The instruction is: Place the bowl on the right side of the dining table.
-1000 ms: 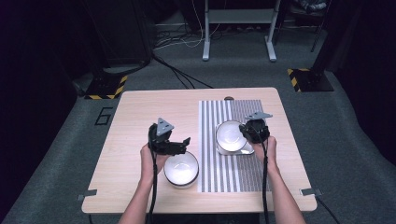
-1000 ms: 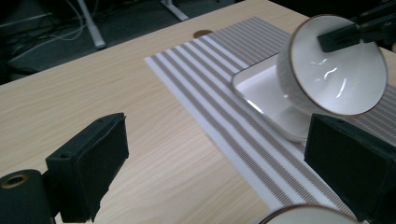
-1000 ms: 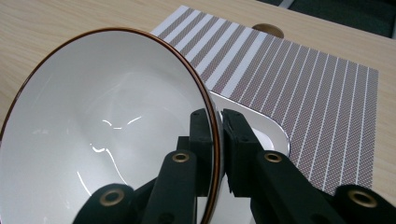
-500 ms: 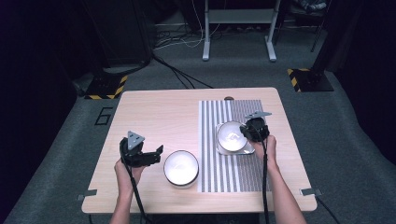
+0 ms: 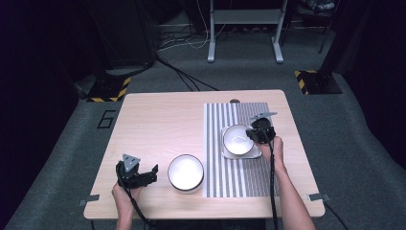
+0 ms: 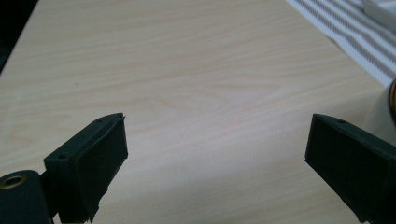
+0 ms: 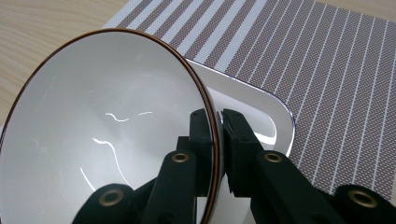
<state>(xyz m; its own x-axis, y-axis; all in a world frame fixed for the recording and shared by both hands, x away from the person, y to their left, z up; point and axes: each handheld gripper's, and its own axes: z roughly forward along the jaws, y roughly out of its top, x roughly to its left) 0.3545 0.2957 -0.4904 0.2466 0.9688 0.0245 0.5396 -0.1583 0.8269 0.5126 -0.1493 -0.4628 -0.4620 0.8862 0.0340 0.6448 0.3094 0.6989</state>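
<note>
Right gripper (image 7: 218, 140) pinches tilted bowl (image 7: 116, 121) rim.

Only readable mark: a black digit "6" (image 5: 106, 119) painted/taped on the grey floor just off the table's far-left corner, high view. Yellow-black hazard stripes (image 5: 109, 89) on a floor plate left of the table and on another (image 5: 316, 82) to the right, no wording on either. Bowls, plate, striped mat, table top and both gripper views: no text, label or brand legible.
</note>
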